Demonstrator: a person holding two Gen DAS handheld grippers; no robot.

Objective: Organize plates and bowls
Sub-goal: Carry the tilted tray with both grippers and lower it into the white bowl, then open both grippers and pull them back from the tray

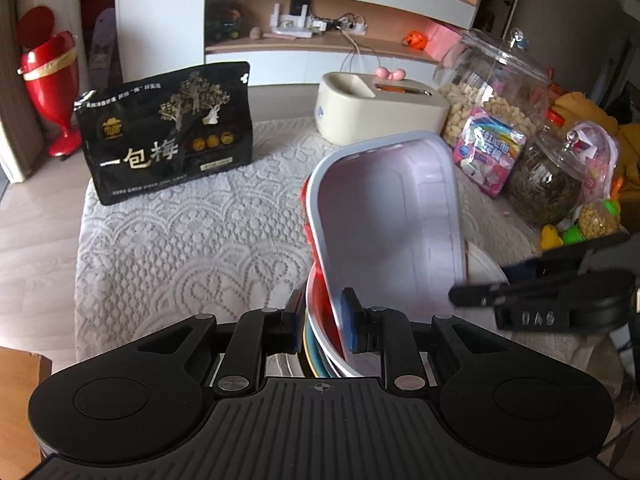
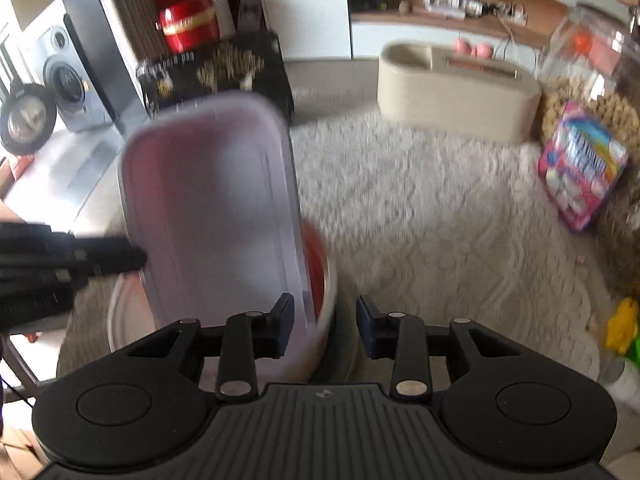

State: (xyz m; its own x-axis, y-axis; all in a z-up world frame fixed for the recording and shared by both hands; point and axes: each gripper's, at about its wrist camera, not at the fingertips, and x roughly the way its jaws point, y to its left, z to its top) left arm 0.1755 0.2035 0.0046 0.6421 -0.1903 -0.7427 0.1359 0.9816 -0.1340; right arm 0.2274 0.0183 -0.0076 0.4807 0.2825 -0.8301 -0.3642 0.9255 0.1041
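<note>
A lilac rectangular tray [image 1: 384,216] with a grey-blue rim stands tilted on end inside a nest of bowls [image 1: 316,354]; the innermost bowl is red inside. My left gripper [image 1: 324,326] is shut on the bowl rims and the tray's lower edge, one blue pad inside and one outside. In the right wrist view, which is blurred, the same tray [image 2: 216,208] leans in the white bowl [image 2: 326,308]. My right gripper [image 2: 325,320] straddles the tray's right edge and the bowl rim, with a gap left at its right pad. It also enters the left wrist view as the right gripper [image 1: 478,282].
On the lace tablecloth [image 1: 180,248] stand a black snack bag [image 1: 168,132], a cream box [image 1: 380,108], glass jars [image 1: 492,92] and a pink candy bag [image 1: 488,152]. A white plate [image 1: 486,270] lies behind the tray. Small toys sit at the right edge.
</note>
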